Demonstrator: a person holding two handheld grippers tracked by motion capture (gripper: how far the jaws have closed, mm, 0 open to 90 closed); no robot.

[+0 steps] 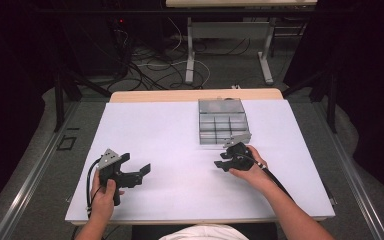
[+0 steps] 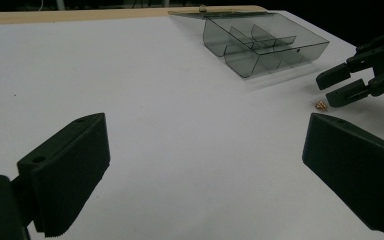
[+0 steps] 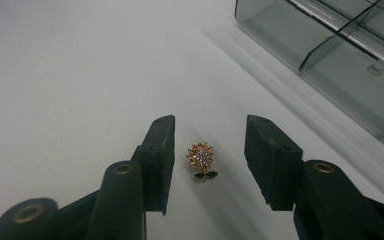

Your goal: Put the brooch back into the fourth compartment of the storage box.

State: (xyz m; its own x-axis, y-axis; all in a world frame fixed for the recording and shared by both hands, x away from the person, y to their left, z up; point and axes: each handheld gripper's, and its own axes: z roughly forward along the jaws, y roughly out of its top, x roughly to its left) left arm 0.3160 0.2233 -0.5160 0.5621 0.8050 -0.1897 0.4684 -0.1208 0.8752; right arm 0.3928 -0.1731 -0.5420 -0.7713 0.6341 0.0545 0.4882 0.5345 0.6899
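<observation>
Now your right gripper is hovering low over white table sheet, jaws parted, straddling small gold flower-shaped brooch with sparkly centre without touching it. Brooch is lying just beside smoky clear plastic compartment box. Your left gripper is resting well apart, jaws spread wide, gripping nothing.

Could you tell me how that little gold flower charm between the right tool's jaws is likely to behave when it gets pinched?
The flower charm looks tiny and flat, so it is probably very light and may skid on the smooth white table. Its spiky petals and thin stem seem delicate and could bend. The right tool, jaws open around it, may struggle to lift something so thin.
</observation>
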